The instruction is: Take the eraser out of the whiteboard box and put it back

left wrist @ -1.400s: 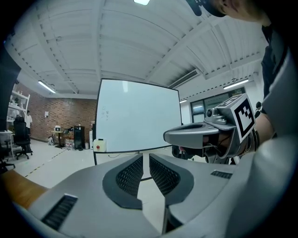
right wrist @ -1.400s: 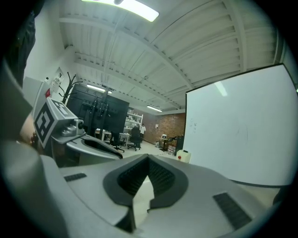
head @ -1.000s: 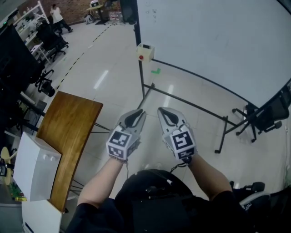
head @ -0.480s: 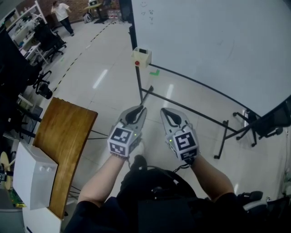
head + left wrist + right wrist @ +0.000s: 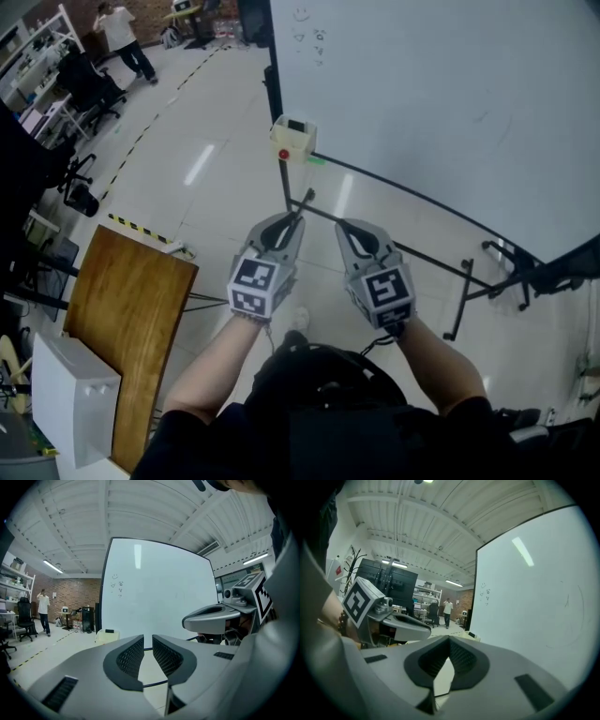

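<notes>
Over the last second I have walked the rig toward the whiteboard point(image 5: 441, 112). In the head view the small cream box point(image 5: 292, 139) clipped to the board's left post has come down the picture, and it now sits just beyond the tips of both tongs instead of well ahead of them. The wooden table point(image 5: 131, 319) has slid off to my lower left. The left tongs point(image 5: 287, 225) have just been opening. In the left gripper view their jaws stand a narrow slit apart, and only floor and the board's frame show through the gap. The right tongs point(image 5: 348, 229) have their jaws together at the tips and hold nothing. Both are carried side by side, close to each other and pointing nearly level at the board. The eraser has not been touched. I take the small dark block lying on top of the box to be the eraser point(image 5: 296, 125), but it is too small here for me to be sure. So the task is at its very start: this is the approach, with no pick yet made. I judge that the left tongs need a much wider opening before they can take it. Because the box hangs on a thin post, a hard nudge could swing it.
</notes>
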The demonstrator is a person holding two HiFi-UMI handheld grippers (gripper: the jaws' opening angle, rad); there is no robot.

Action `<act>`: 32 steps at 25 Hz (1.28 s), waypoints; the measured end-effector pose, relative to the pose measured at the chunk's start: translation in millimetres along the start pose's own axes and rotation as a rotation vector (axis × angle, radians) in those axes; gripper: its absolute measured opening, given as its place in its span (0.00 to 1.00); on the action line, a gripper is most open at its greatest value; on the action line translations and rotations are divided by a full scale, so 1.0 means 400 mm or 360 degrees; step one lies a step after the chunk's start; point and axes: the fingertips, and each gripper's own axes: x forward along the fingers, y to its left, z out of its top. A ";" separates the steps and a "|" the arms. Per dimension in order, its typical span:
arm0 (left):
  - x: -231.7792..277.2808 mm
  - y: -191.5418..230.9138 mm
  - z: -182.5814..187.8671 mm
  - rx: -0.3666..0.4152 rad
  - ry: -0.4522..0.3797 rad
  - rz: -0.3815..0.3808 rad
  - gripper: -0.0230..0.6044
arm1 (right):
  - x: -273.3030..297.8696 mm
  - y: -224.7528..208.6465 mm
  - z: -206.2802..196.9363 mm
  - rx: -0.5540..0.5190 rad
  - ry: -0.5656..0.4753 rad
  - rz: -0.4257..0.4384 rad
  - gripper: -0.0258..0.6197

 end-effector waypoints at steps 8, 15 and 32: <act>0.158 0.169 0.025 -0.0013 0.0017 -0.0009 0.12 | 0.190 -0.088 0.010 0.0036 0.0042 -0.0050 0.07; 0.289 0.277 0.034 -0.0015 0.0049 -0.0008 0.19 | 0.304 -0.162 0.001 0.0059 0.0072 -0.0107 0.07; 0.552 0.450 0.010 0.0029 0.0223 0.0088 0.38 | 0.432 -0.290 -0.041 0.0101 0.0141 -0.0222 0.07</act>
